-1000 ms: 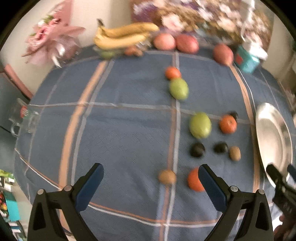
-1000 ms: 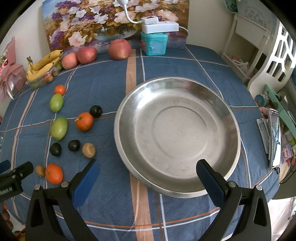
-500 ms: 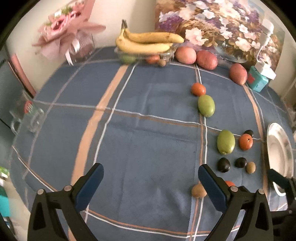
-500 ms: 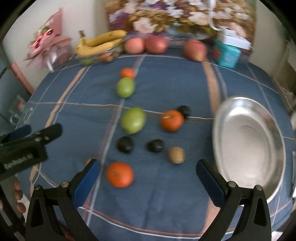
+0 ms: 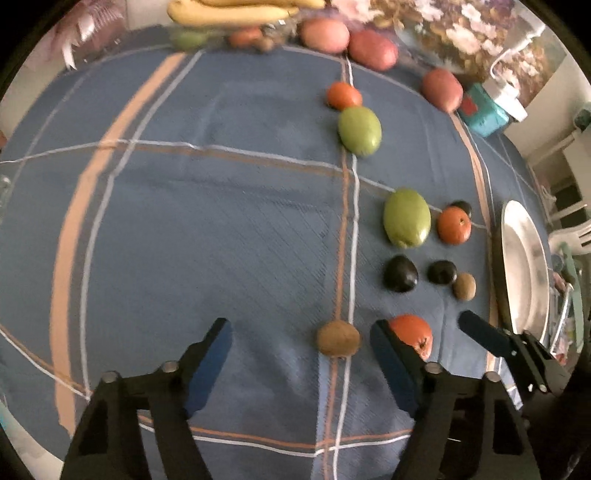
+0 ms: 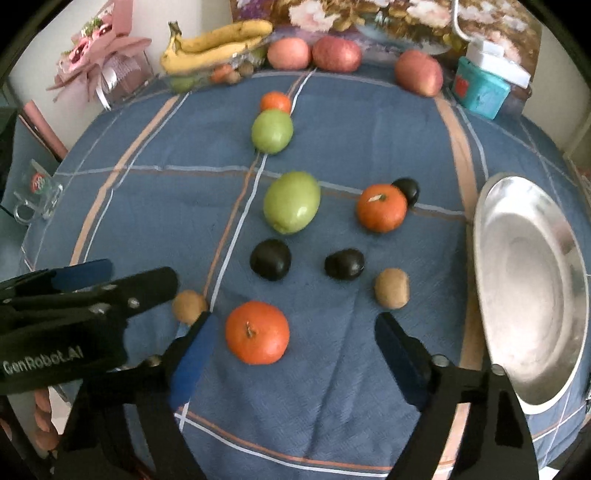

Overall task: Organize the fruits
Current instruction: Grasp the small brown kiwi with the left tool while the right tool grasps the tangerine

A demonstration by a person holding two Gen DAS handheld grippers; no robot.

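Left tongs (image 5: pixel 301 345) and right tongs (image 6: pixel 291 339) both gape wide, side by side.

Soft indoor light, glare on steel plate (image 6: pixel 532 288), motion blur, fisheye-warped edges

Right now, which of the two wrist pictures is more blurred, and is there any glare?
Left wrist view: softer, with the bananas and far apples smeared, and the tablecloth lines bowed by the fisheye. Right wrist view: sharper, the nearest orange is crisp; the steel plate shows bright reflections, and the far painting looks washed out.
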